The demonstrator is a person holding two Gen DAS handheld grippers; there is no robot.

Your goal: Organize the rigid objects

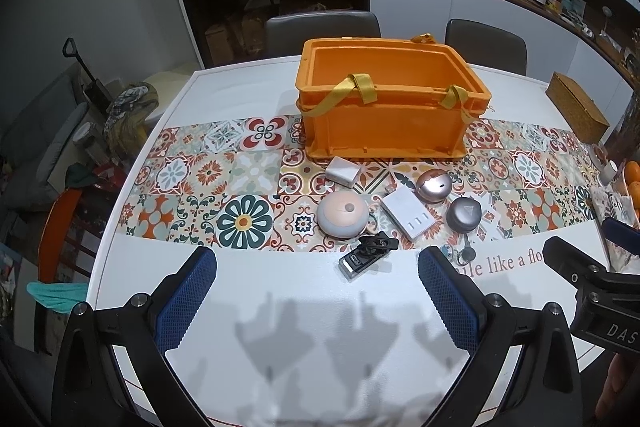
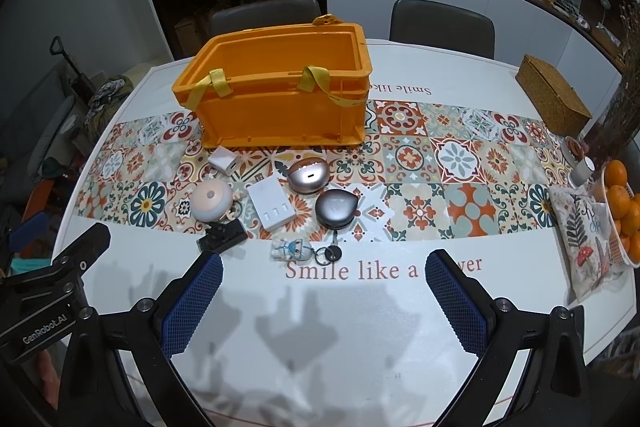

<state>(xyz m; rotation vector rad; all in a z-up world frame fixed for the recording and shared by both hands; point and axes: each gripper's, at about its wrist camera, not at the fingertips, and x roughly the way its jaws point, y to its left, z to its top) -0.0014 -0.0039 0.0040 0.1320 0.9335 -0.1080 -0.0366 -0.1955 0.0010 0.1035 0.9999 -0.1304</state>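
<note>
An empty orange crate (image 1: 384,115) (image 2: 280,107) with yellow straps stands on the patterned runner. In front of it lie a small white charger (image 1: 342,169) (image 2: 224,160), a round pink-grey gadget (image 1: 343,215) (image 2: 211,201), a white power bank (image 1: 408,213) (image 2: 272,203), a rose-metal case (image 1: 434,185) (image 2: 308,175), a dark grey case (image 1: 464,213) (image 2: 335,207), a black clip device (image 1: 366,255) (image 2: 222,235) and an astronaut keychain (image 2: 294,250). My left gripper (image 1: 318,263) and right gripper (image 2: 324,267) hover open above the near table edge, holding nothing.
A wicker box (image 2: 554,93) (image 1: 578,107) sits at the right rear. Oranges in a basket (image 2: 620,203), a printed cushion (image 2: 584,239) and a small cup (image 2: 582,171) crowd the right edge. Two chairs (image 2: 442,23) stand behind the table. Clutter fills the floor at left.
</note>
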